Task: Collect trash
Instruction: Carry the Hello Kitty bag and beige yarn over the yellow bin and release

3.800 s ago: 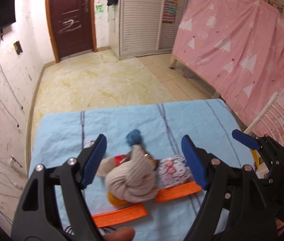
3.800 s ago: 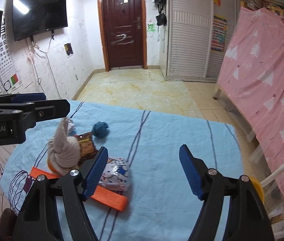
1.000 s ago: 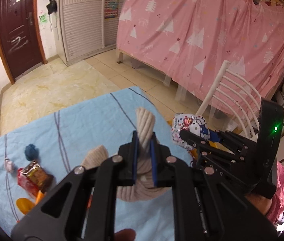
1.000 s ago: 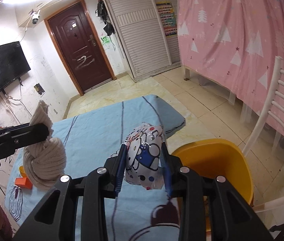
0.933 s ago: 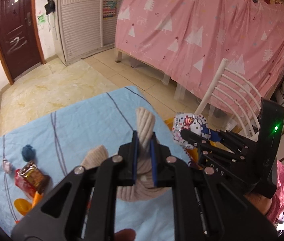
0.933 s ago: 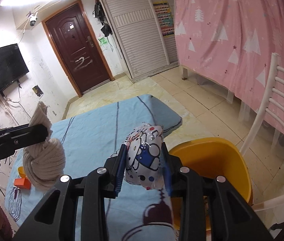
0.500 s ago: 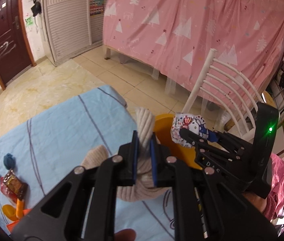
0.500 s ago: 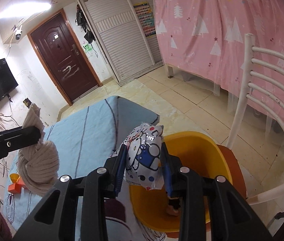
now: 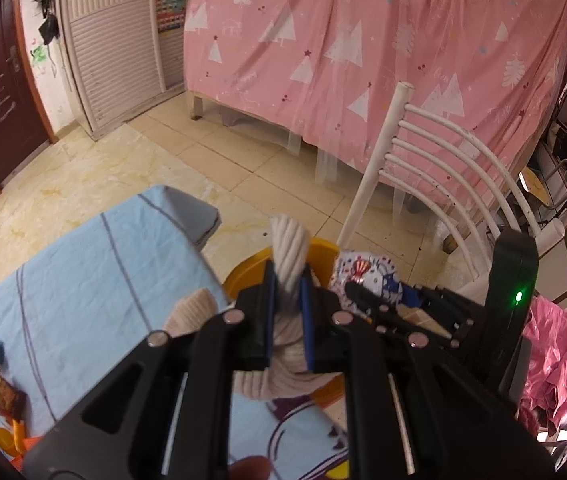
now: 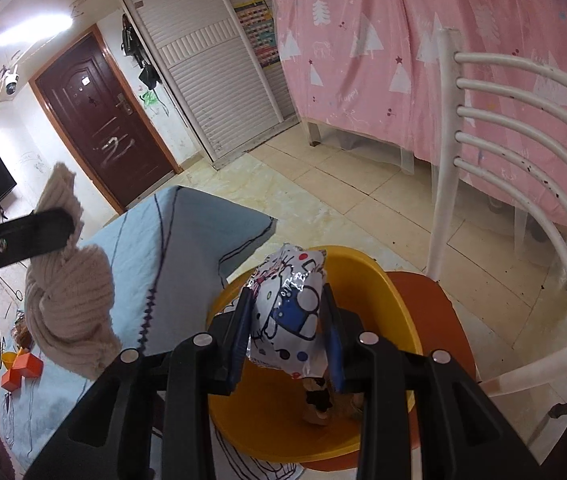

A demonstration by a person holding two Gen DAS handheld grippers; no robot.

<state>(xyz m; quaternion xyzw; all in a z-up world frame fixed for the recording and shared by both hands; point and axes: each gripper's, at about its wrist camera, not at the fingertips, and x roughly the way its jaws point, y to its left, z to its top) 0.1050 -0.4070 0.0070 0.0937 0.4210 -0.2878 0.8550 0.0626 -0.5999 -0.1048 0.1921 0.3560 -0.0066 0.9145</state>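
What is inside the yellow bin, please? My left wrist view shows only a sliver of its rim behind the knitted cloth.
Observer: The right wrist view looks down into the yellow bin. A small dark and tan item lies at its bottom.
Operator: Thank you. Is what the other hand carries over the opening?
Observer: Yes. The right hand-held gripper is shut on the cartoon packet, directly above the bin's opening.
Operator: And where does my own load hang?
Observer: The knitted cloth, clamped in the left hand-held gripper, appears to hang beside the bin over the blue tablecloth, not over the opening.
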